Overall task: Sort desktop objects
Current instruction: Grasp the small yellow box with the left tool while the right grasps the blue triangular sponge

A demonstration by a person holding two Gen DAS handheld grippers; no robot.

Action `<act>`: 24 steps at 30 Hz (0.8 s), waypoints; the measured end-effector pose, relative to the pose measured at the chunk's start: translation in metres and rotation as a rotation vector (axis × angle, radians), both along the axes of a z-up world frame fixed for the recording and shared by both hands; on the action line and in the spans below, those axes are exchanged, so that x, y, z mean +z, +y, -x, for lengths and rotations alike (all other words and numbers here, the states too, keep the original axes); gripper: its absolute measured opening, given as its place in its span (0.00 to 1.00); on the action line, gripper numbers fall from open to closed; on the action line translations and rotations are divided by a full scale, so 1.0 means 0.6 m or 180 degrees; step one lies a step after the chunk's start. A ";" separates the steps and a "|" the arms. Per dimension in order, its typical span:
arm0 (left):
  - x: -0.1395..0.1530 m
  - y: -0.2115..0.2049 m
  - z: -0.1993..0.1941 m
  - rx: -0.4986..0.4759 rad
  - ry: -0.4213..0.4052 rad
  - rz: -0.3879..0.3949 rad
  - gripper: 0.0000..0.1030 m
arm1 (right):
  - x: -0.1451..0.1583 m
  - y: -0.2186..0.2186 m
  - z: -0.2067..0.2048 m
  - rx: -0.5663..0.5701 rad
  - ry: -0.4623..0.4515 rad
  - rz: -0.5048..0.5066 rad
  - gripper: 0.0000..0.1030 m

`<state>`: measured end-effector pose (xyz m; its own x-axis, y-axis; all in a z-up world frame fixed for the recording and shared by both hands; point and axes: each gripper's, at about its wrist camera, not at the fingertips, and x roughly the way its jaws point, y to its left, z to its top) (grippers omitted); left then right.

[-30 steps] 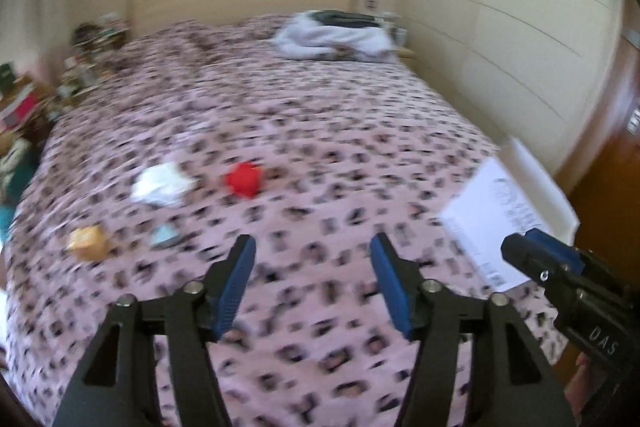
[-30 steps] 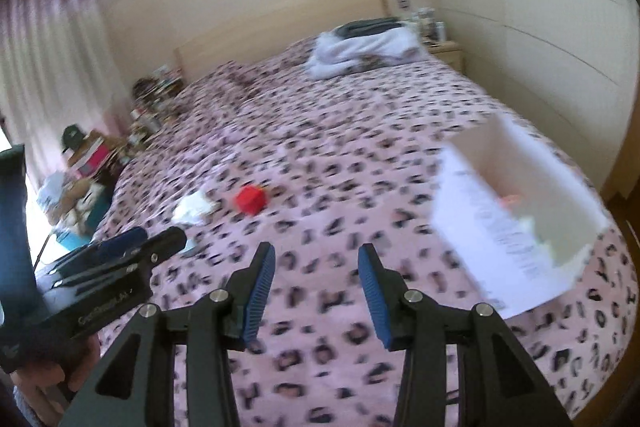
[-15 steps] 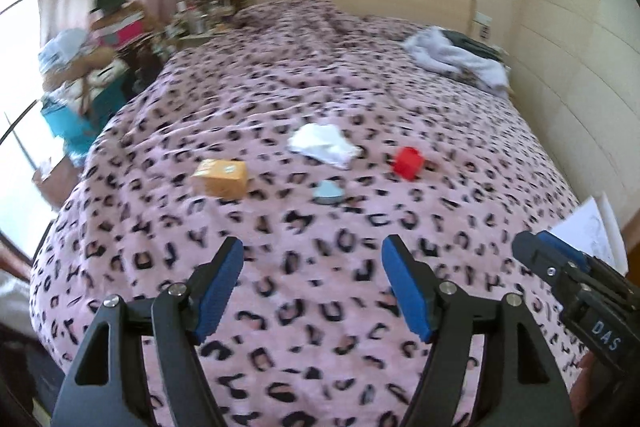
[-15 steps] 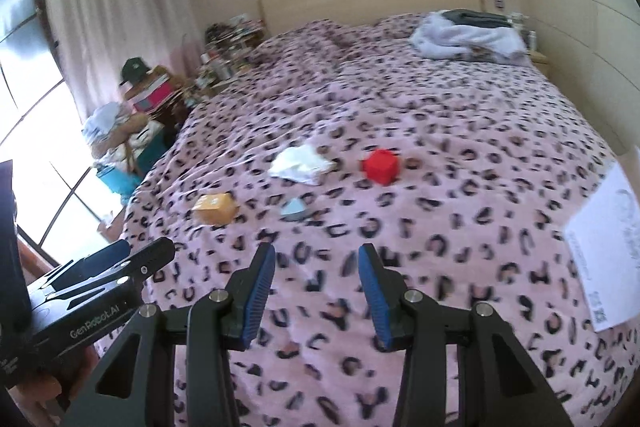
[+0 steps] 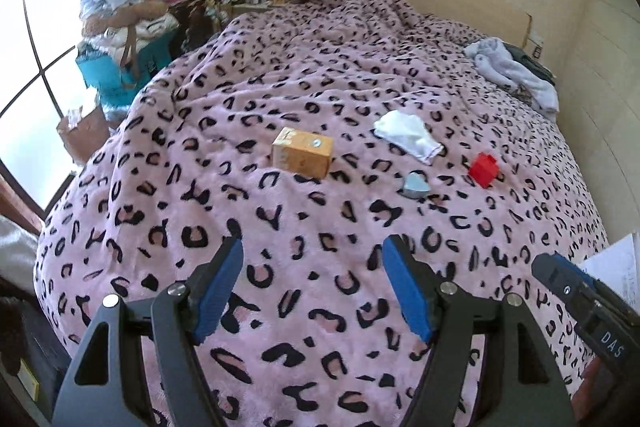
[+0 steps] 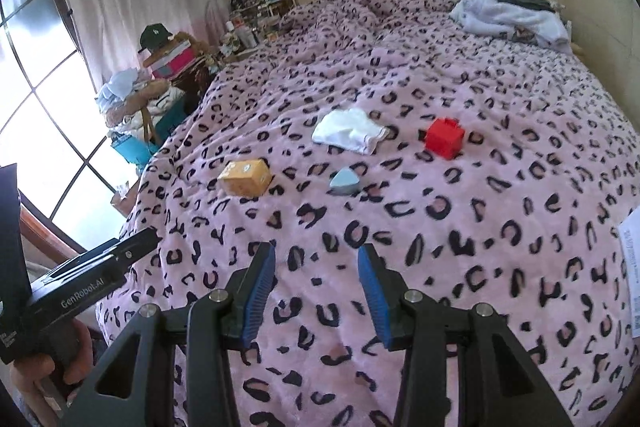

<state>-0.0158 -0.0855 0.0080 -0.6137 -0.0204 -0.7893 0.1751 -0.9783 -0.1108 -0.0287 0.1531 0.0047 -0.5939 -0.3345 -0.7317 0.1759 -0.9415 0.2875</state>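
Note:
On the pink leopard-print bed lie an orange box (image 5: 303,155) (image 6: 245,177), a white cloth (image 5: 408,135) (image 6: 350,135), a small grey-blue wedge (image 5: 414,184) (image 6: 344,181) and a red block (image 5: 483,169) (image 6: 444,137). My left gripper (image 5: 312,255) hovers open over the near part of the bed, short of the box, holding nothing. My right gripper (image 6: 316,259) is open too, near the front edge, with the wedge straight ahead. The right gripper's body (image 5: 584,307) shows at the left view's lower right; the left gripper's body (image 6: 80,287) shows at the right view's lower left.
A white paper-faced box (image 5: 616,267) (image 6: 632,267) sits at the bed's right edge, mostly cut off. Folded clothes (image 6: 508,13) lie by the headboard. Left of the bed stand cluttered bags and boxes (image 5: 132,27) and a window (image 6: 48,131).
Both views have swung left across the bed: the four small objects have come closer and more central, the white box has slid almost out of frame. Both grippers stayed open.

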 end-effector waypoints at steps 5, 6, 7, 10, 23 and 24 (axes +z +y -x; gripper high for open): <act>-0.024 -0.014 0.029 0.0061 -0.0049 -0.0060 0.71 | -0.032 -0.011 0.020 0.0041 -0.0129 0.0021 0.43; -0.028 -0.015 0.036 0.0069 -0.0054 -0.0071 0.72 | -0.037 -0.012 0.024 0.0044 -0.0144 0.0020 0.43; -0.032 -0.016 0.043 0.0078 -0.0059 -0.0082 0.74 | -0.041 -0.013 0.029 0.0039 -0.0151 0.0017 0.43; -0.042 -0.019 0.072 0.0134 -0.0069 -0.0119 0.82 | -0.054 -0.017 0.047 0.0025 -0.0177 -0.0002 0.43; -0.109 -0.047 0.316 0.0789 -0.0426 -0.0313 0.83 | -0.106 -0.022 0.180 -0.0048 -0.0107 -0.0002 0.43; -0.119 -0.049 0.329 0.0820 -0.0481 -0.0314 0.83 | -0.113 -0.023 0.193 -0.0062 -0.0110 0.0009 0.43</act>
<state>-0.2135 -0.1150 -0.0633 -0.4738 -0.0789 -0.8771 0.4377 -0.8853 -0.1568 -0.1444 0.1396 -0.0631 -0.5747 -0.3252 -0.7510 0.1475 -0.9438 0.2959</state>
